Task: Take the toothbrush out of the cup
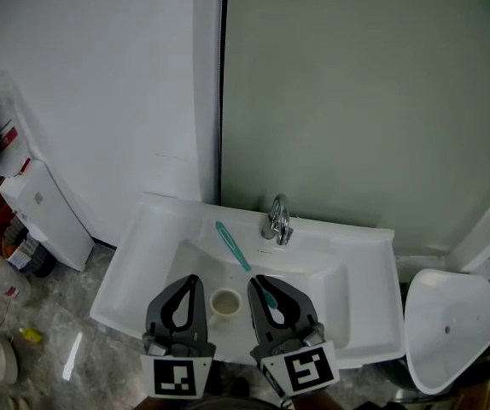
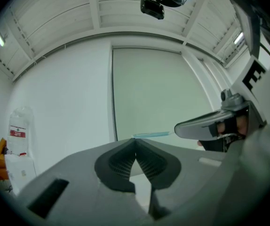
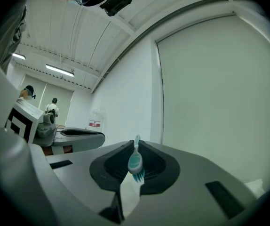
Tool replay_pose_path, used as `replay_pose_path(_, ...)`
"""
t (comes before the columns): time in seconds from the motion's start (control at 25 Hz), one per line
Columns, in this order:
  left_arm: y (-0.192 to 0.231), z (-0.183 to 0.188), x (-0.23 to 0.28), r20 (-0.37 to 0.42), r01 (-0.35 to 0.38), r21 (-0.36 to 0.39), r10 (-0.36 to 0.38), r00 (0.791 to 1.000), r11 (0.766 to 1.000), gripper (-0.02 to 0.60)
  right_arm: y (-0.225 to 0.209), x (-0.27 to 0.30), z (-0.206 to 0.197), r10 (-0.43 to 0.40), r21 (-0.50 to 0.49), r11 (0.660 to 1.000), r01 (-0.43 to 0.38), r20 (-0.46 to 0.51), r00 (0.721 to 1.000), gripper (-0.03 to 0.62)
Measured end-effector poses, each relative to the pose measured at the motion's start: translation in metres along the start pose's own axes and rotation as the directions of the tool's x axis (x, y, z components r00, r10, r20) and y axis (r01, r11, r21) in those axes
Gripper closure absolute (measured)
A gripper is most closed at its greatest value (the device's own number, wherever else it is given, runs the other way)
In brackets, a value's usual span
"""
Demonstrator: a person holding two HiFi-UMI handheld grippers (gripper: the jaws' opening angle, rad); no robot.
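Observation:
A teal toothbrush [image 1: 232, 244] is clamped in my right gripper [image 1: 257, 279], which is shut on it near the bristle end. The handle sticks out past the jaws toward the back of the sink. In the right gripper view the bristled head of the toothbrush [image 3: 135, 164] sits between the jaws of the right gripper [image 3: 137, 144]. A small cream cup [image 1: 225, 302] stands in the basin between the two grippers, apart from the brush. My left gripper [image 1: 195, 278] hovers to the cup's left, its tips [image 2: 135, 141] meeting with nothing between them.
The white sink [image 1: 142, 254] has a chrome faucet [image 1: 277, 220] at its back edge. A white lidded bin [image 1: 446, 327] stands to the right. At the left are a white box [image 1: 44, 216] and some bottles on the floor. A wall rises close behind.

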State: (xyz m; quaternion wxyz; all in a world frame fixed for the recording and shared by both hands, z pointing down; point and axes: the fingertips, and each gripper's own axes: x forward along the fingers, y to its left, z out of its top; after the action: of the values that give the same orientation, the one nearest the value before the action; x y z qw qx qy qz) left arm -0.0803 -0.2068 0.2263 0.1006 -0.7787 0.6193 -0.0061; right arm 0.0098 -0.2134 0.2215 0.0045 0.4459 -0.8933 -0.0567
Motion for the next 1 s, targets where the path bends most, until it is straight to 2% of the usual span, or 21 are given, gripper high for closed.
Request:
replay_pose_path(0.68,-0.0014,0.0001,0.0006,0.011,-0.004,-0.004,0.005,1.000,1.000,0.567,0.0005,-0.0005,-0.0013,0.000,-0.016,1.000,0.000,0.008,1.000,0.559)
replay_pose_path(1.0,-0.0033,-0.0062,0.0064,-0.011,-0.006,-0.017,0.005,1.000,1.000,0.567,-0.0039,0.0029,-0.0060,0.000,-0.009,1.000,0.000,-0.002,1.000,0.559)
